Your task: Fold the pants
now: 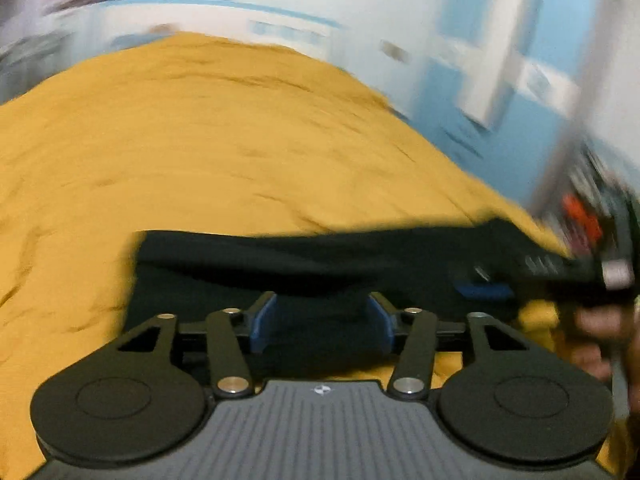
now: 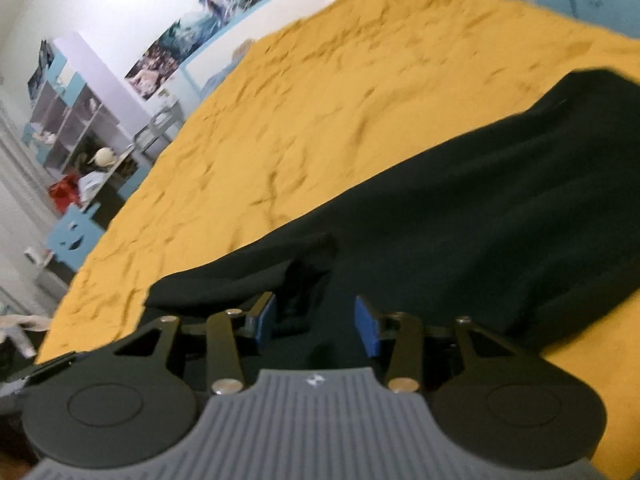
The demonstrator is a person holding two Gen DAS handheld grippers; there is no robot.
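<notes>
One pair of black pants lies on a mustard-yellow bedspread, and two grippers work over it, one in each hand. Seen from the right wrist, the pants stretch as a long dark band from the near left up toward the far right, folded over on themselves, with a small raised fold of cloth near the front edge.

Both tools have their blue pads apart. On the right gripper, dark cloth lies in the gap between the pads; whether it touches them I cannot tell. On the left gripper, the jaws are spread wide over the near edge of the pants, and the cloth below does not look pinched.

In the left wrist view, the other tool comes in blurred from the right edge, with part of a hand behind it.

Around the bed, several posters hang in a row on a pale wall, and one shelf unit with open cubbies stands at the left, holding small items too blurred to name.

The bedspread is soft and rumpled, full of shallow wrinkles. The pants look smooth and matte. Each gripper has a ribbed grey body and round black discs.
</notes>
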